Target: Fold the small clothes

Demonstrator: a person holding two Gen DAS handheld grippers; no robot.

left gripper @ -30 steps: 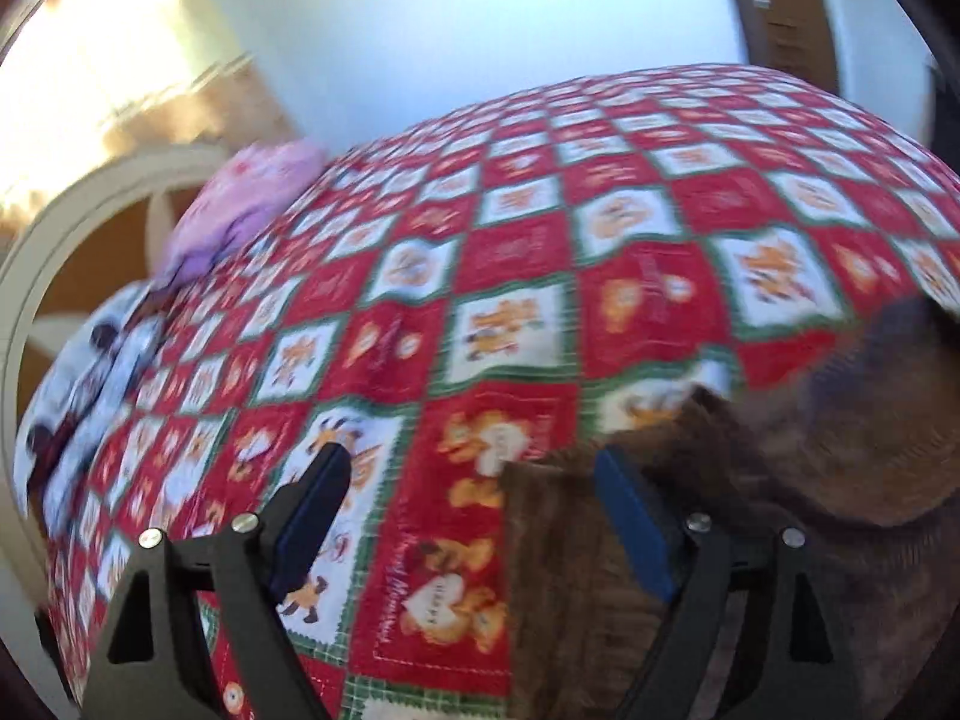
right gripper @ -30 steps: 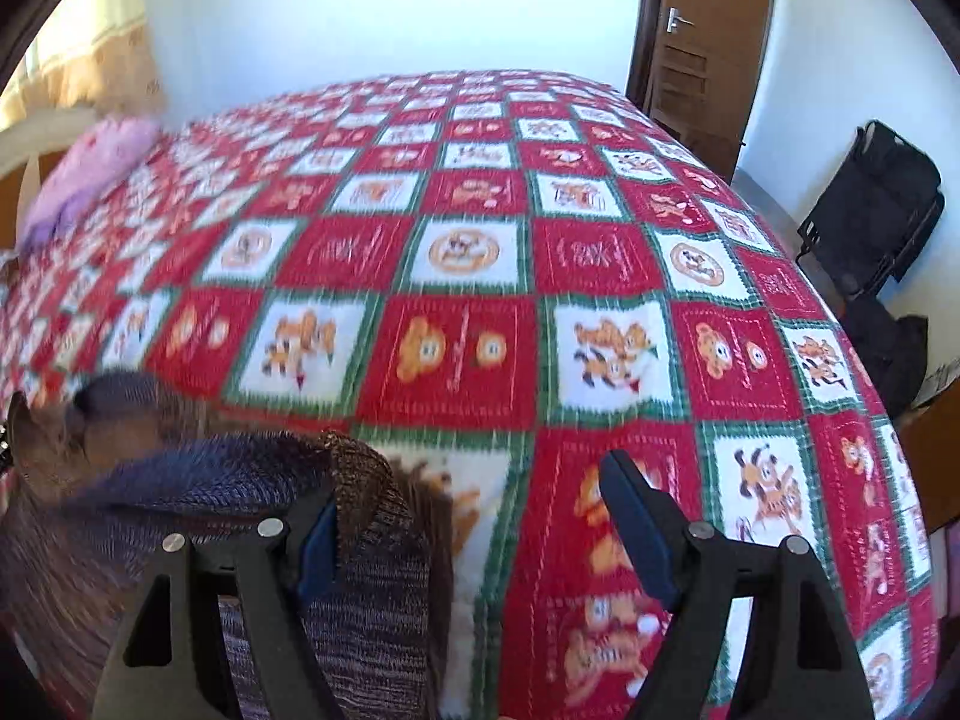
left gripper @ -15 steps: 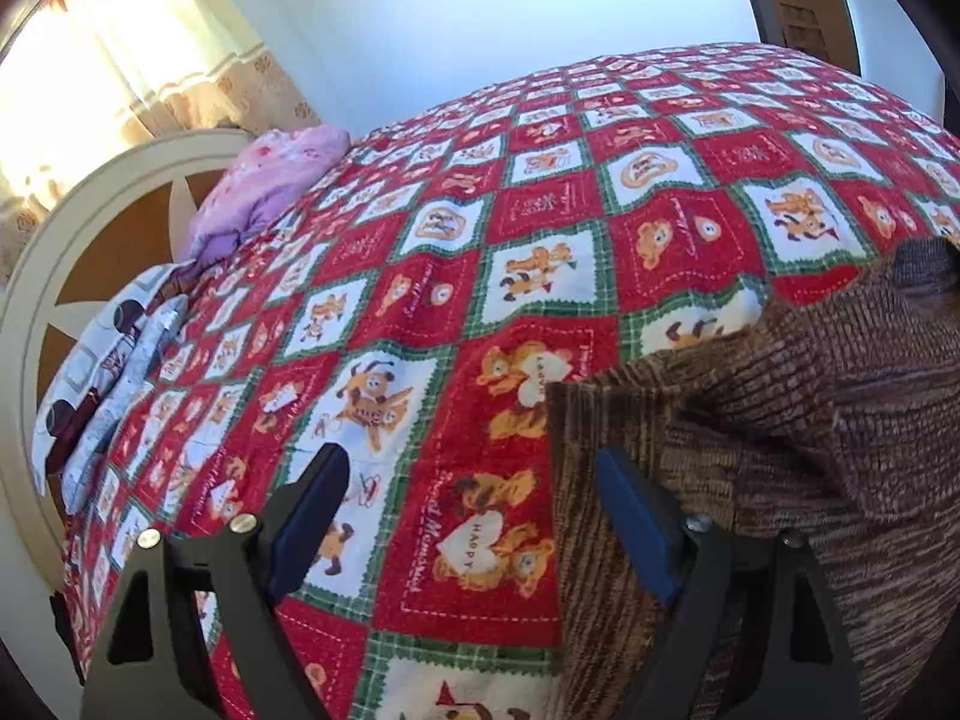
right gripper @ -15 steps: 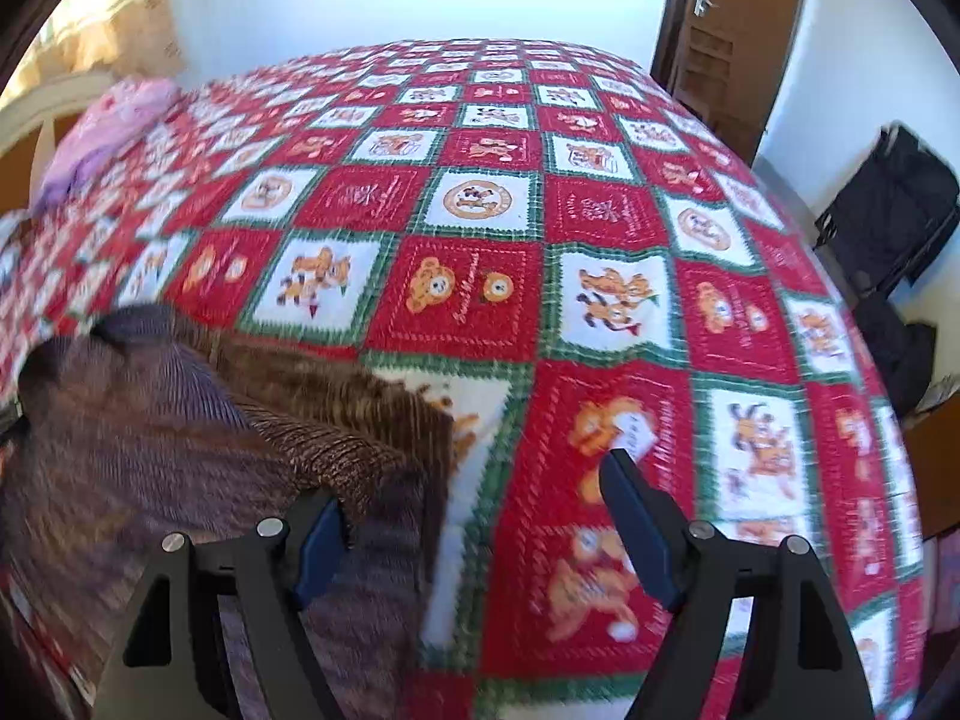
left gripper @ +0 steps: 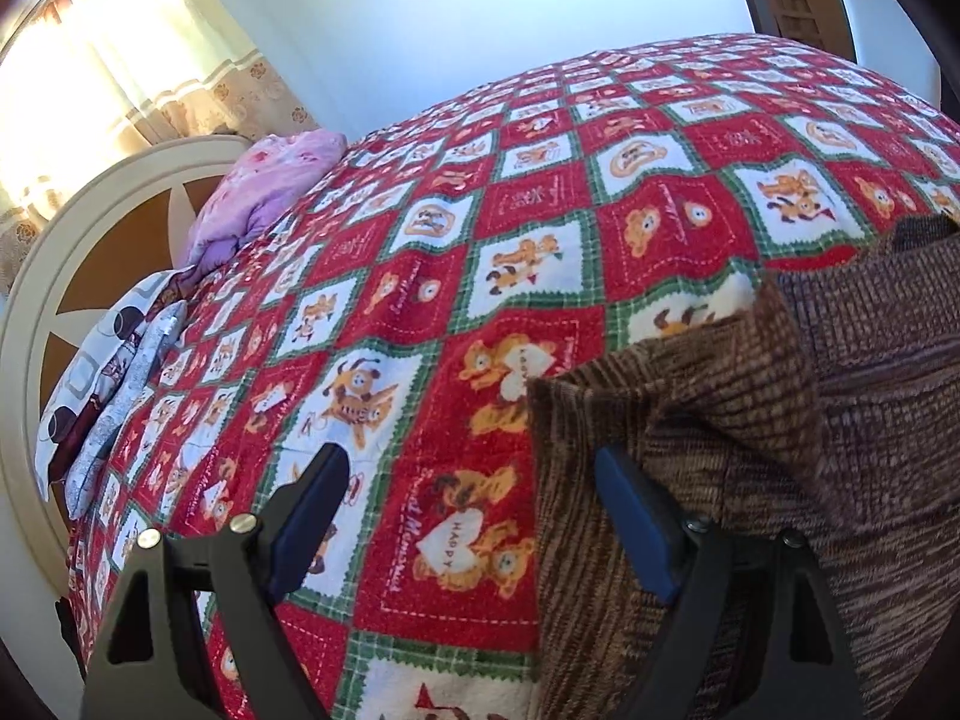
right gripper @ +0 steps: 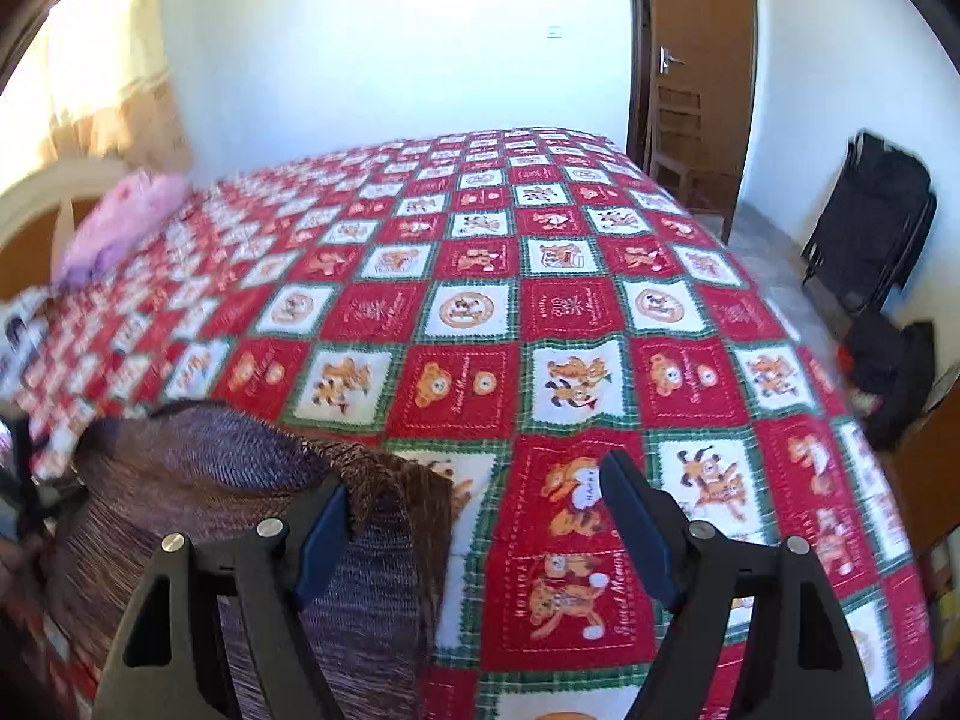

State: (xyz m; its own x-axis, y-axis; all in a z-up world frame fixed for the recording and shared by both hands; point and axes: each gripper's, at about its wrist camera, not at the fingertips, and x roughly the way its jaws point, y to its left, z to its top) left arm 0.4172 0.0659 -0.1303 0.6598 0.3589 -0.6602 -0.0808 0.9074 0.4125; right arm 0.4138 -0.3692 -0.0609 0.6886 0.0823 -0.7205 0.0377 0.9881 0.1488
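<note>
Sweater [left gripper: 750, 420] on checkered bedspread [right gripper: 480, 312]

Brown knit garment [right gripper: 240, 516] (crumpled) on quilt [right gripper: 540, 324]

The brown knitted garment [right gripper: 240, 516] has been laid flatter on the red patchwork bedspread [right gripper: 540, 312]. The right gripper [right gripper: 474, 516] has been drawn back, revealing more of the room.

A brown-and-purple striped knit garment [left gripper: 750, 420] lies on a red, white and green checked bedspread [right gripper: 570, 306] printed with orange bears, a pink floral pillow [left gripper: 264, 192] far left.
</note>
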